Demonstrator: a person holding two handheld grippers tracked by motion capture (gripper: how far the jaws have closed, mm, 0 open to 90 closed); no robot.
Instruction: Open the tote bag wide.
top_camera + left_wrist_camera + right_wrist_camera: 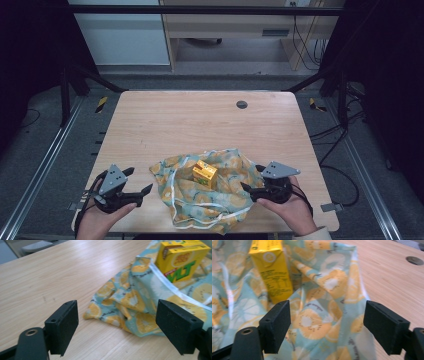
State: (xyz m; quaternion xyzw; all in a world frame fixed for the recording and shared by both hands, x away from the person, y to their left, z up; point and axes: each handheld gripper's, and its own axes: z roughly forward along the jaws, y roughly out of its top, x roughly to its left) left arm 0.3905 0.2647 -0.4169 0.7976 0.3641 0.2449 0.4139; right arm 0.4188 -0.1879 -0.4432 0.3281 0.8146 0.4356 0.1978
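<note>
A crumpled cloth (207, 192) printed with orange slices on pale blue lies near the front edge of the wooden table (200, 120). A yellow drink carton (205, 173) stands upright on it. My left gripper (140, 181) is open, just left of the cloth, aimed at its left corner (120, 312); the carton (183, 258) stands beyond. My right gripper (252, 178) is open at the cloth's right edge, with the fabric (324, 315) lying between and below its jaws and the carton (272, 270) behind the left jaw.
A small round grey cap (242, 104) sits in the table near its far edge (414, 260). Metal rails run along both sides of the table. Cables and a cabinet lie on the floor beyond.
</note>
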